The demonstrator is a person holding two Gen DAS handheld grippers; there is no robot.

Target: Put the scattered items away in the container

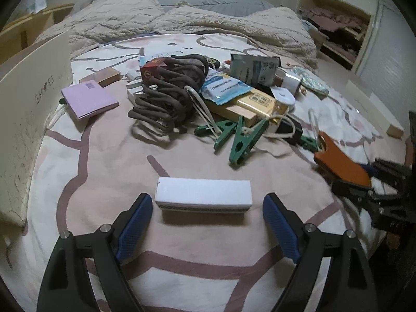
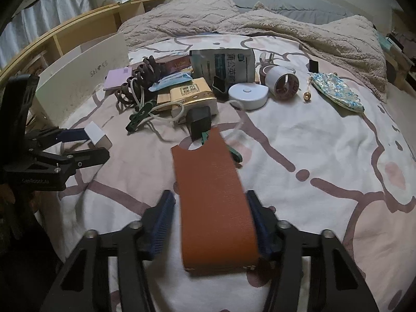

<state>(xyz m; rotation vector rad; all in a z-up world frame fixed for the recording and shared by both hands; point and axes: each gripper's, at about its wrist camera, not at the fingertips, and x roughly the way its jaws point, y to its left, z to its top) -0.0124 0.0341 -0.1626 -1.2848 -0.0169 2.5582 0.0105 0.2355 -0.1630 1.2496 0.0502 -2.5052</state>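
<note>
A small white box (image 1: 204, 192) lies on the bedsheet between the open blue pads of my left gripper (image 1: 207, 209), untouched; it also shows in the right wrist view (image 2: 94, 131). My right gripper (image 2: 212, 217) is shut on a brown leather case (image 2: 213, 200), held above the sheet; the case shows in the left wrist view (image 1: 340, 161). A white shoe box (image 1: 28, 109) stands at the left, also seen from the right wrist (image 2: 78, 78). A pile of items sits mid-bed: brown cord (image 1: 166, 91), green clips (image 1: 241, 137), gold box (image 2: 193, 96), pouch (image 2: 223, 62).
A purple booklet (image 1: 89, 98) lies by the shoe box. A round white device (image 2: 248, 93), a tape roll (image 2: 282, 83) and a patterned pouch (image 2: 338, 91) lie to the right. A rumpled beige blanket (image 1: 182, 20) covers the far bed. Wooden shelves (image 2: 78, 26) stand left.
</note>
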